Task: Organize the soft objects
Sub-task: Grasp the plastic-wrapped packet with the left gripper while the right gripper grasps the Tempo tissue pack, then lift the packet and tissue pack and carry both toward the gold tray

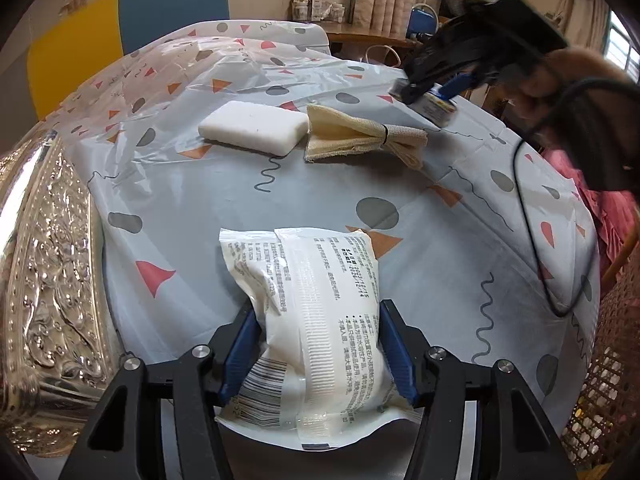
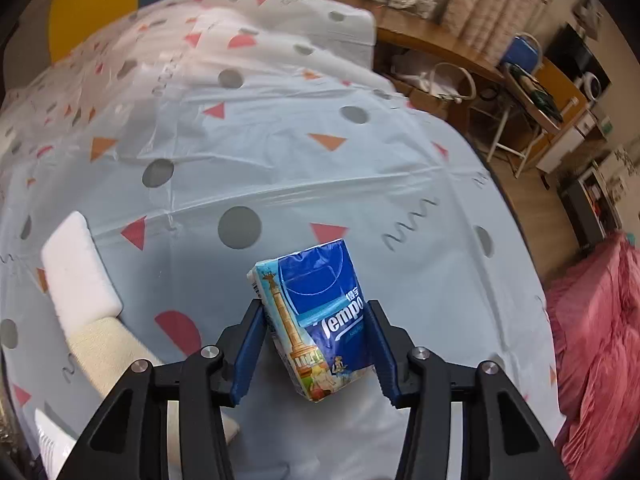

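My left gripper (image 1: 318,308) is shut on a white plastic packet (image 1: 320,300) with printed text and a barcode, its far end lying on the patterned tablecloth (image 1: 420,240). In the right wrist view my right gripper (image 2: 315,304) is shut on a blue Tempo tissue pack (image 2: 320,312), which sits tilted between the blue pads. The left wrist view shows that right gripper (image 1: 424,96) at the table's far right with the tissue pack (image 1: 436,106) low over the cloth. A white sponge (image 1: 254,128) and a tied beige cloth bundle (image 1: 360,136) lie side by side at the back.
An embossed silver tray (image 1: 48,280) borders the table on the left. A black cable (image 1: 528,220) hangs over the right edge near a wicker basket (image 1: 612,360). Pink fabric (image 2: 592,340) lies right of the table. Yellow and blue chairs (image 1: 172,4) stand behind.
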A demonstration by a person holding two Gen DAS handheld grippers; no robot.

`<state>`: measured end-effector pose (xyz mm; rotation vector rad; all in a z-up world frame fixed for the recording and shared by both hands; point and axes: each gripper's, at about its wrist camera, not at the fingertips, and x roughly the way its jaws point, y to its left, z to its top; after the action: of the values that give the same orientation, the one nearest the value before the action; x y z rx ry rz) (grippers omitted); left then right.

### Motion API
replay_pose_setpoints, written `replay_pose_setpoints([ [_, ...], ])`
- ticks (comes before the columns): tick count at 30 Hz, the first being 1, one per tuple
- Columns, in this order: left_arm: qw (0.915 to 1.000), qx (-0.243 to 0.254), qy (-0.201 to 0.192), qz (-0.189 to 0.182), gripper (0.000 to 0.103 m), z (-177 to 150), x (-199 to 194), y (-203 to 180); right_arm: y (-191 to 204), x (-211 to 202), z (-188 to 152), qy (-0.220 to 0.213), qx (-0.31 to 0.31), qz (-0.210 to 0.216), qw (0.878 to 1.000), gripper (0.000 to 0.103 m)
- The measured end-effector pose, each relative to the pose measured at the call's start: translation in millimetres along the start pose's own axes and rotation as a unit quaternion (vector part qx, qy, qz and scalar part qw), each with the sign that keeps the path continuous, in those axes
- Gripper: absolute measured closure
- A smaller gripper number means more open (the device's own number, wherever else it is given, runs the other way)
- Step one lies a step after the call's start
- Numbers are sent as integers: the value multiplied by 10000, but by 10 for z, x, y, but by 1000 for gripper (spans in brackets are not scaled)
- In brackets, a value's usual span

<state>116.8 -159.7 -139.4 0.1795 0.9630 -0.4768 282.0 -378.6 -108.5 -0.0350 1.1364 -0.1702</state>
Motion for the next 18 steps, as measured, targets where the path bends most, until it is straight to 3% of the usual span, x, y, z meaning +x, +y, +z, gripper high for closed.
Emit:
replay_pose_setpoints([
  [5,9999,10,69,110,43,-37,-36,-16,-5,-130,-358,896,-62,884,9920,51],
  [9,9998,45,130,138,43,-58,-53,-27,125,-236,-596,951,-415,1072,9888,46],
  [14,9997,27,171,151,43,-75,-70,-31,186,-380,-612,642,-836,991,9895,29],
  [18,9997,20,185,186,43,-73,-74,-42,237,-233,-590,795,-1051,722,9886,22],
])
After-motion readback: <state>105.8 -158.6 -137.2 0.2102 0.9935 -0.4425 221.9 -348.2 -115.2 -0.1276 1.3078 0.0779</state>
